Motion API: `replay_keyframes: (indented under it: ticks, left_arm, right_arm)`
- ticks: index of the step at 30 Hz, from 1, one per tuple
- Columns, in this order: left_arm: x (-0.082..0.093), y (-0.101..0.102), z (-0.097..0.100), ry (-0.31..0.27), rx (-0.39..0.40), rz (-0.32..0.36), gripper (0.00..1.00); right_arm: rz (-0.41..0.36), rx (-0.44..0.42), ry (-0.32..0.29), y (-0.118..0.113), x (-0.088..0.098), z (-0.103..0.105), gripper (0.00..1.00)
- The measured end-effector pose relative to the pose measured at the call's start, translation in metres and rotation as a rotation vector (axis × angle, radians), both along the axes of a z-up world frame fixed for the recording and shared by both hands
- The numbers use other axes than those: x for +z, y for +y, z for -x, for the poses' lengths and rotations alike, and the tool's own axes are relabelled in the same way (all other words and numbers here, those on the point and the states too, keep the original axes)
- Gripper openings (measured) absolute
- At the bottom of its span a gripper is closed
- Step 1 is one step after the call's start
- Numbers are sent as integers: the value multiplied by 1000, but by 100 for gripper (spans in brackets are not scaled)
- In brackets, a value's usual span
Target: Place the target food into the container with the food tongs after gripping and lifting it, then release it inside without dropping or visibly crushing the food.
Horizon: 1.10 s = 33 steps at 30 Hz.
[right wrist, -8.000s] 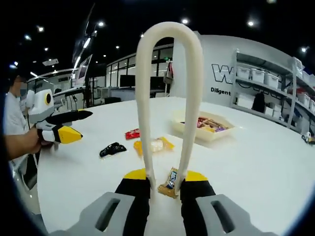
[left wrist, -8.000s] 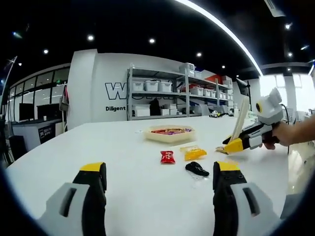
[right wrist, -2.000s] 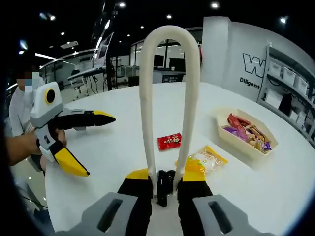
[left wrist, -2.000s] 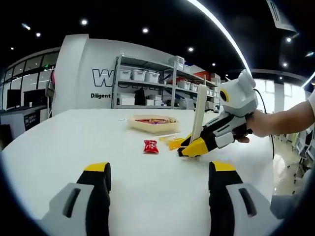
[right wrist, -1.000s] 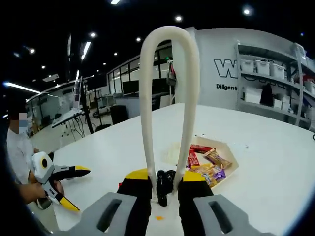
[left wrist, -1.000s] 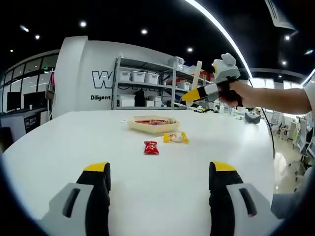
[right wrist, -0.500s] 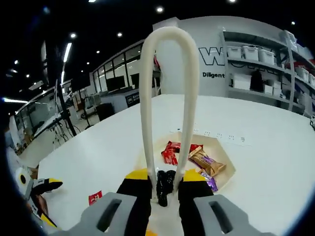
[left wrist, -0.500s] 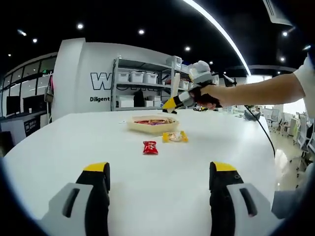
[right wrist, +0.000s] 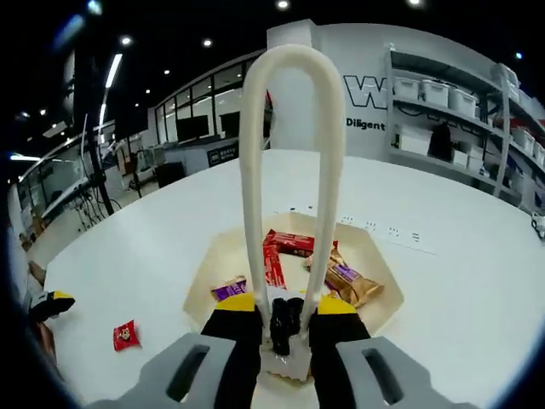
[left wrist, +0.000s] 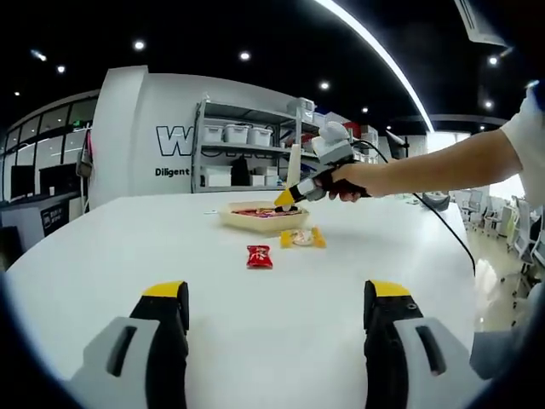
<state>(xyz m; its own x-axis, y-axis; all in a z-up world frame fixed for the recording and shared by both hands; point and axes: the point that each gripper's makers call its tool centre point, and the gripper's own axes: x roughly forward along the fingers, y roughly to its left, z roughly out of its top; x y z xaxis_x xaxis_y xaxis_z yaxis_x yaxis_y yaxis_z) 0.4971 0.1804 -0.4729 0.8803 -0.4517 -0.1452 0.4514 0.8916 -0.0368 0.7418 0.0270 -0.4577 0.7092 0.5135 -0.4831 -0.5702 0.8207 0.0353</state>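
I see the black snack (right wrist: 284, 320) pinched between the tips of my white tongs (right wrist: 288, 170), squeezed nearly together by my right gripper (right wrist: 285, 328). Right under them sits the tray (right wrist: 204, 281) of snacks.

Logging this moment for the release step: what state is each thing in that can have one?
right gripper: shut on food tongs
food tongs: squeezed on black packet, over the container
container: open, holding wrapped snacks
left gripper: open, holding nothing
red packet: lying on the table
yellow packet: lying on the table
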Motion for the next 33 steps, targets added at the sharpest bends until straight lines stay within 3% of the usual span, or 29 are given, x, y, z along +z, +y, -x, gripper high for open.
replay_keyframes:
  ticks: [24, 33]
  left_arm:
    - [1, 1, 1, -13, 2, -6, 86]
    - [1, 0, 1, -14, 0, -11, 86]
  right_arm:
    - [18, -38, -7, 3, -15, -30, 16]
    - [-24, -44, -26, 3, -2, -33, 18]
